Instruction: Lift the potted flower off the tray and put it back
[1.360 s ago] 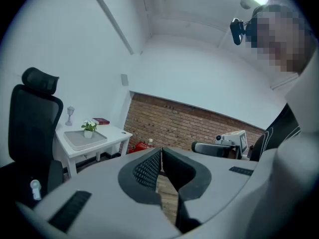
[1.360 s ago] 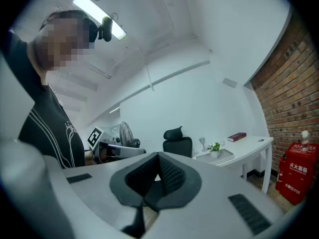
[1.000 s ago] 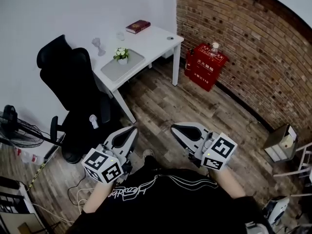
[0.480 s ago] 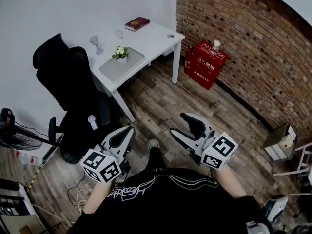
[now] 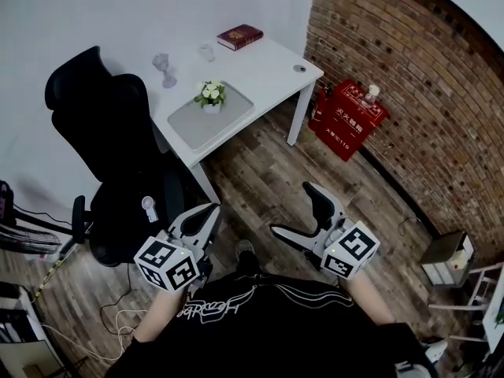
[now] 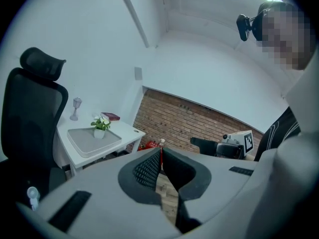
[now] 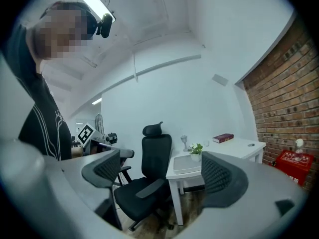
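Grippers in both of the person's hands are held low and near the body, over the wooden floor (image 5: 260,172) and well apart from the white desk (image 5: 268,65) at the far side. The left gripper (image 5: 213,209) has its jaws pressed together with nothing between them; its own view shows the two dark pads meeting at the tips (image 6: 160,151). The right gripper (image 5: 298,209) has just been opening its jaws, which now stand wide apart and hold nothing; between them its own view (image 7: 162,172) shows only the room beyond. The potted flower (image 5: 210,94), white blooms in a small white pot, stands upright on the grey tray (image 5: 197,124), at the tray's far end. The tray lies flat on the near left part of the desk. Farther back on the desk are a glass goblet (image 5: 164,68) and a dark red book (image 5: 240,36). A black office chair (image 5: 110,132) stands just left of the desk. To the right, a red box (image 5: 350,116) sits against the brick wall (image 5: 409,77).
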`<state>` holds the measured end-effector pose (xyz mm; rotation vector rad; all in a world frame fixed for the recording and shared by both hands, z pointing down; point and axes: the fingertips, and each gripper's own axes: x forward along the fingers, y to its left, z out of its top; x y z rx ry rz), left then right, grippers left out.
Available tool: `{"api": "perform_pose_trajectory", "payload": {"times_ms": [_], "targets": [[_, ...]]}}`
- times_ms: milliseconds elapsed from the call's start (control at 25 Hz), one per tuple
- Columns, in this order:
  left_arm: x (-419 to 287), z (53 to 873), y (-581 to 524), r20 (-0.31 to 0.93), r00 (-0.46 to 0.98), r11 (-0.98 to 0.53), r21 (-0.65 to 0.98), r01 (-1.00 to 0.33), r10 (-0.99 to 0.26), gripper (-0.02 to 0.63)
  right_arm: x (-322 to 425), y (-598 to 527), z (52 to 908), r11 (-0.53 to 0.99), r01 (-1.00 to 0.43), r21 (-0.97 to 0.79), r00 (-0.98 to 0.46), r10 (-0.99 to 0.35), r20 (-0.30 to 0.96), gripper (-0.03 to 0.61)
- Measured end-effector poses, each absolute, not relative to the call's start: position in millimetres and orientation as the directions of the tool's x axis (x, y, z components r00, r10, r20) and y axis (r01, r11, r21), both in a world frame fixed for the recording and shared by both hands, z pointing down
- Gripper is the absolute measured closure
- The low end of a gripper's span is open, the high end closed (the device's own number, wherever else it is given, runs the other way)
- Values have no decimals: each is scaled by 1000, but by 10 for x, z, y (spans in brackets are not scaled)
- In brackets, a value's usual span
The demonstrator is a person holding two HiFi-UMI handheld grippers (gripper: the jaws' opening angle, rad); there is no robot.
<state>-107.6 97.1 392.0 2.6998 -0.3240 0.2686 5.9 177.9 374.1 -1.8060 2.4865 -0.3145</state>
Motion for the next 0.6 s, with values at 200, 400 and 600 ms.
{"api": "perform_pose_trajectory", "payload": {"times_ms": [200,400,600], "targets": [[-923,3963,88,230,948,-869,395,-299,-221,578,336,918,3762,279,-944,-178,-301,-947,112,74],[-816,4099,-729,232,936,-840,422,-341,-263,578,523,56,3985,280,-947,-159,-306,-936,176,52],[-774,4218,-1288,245,925,-823,428,-373,-292,578,623,-587,4247,285,-949,-133,-310,-920,239,41]]}}
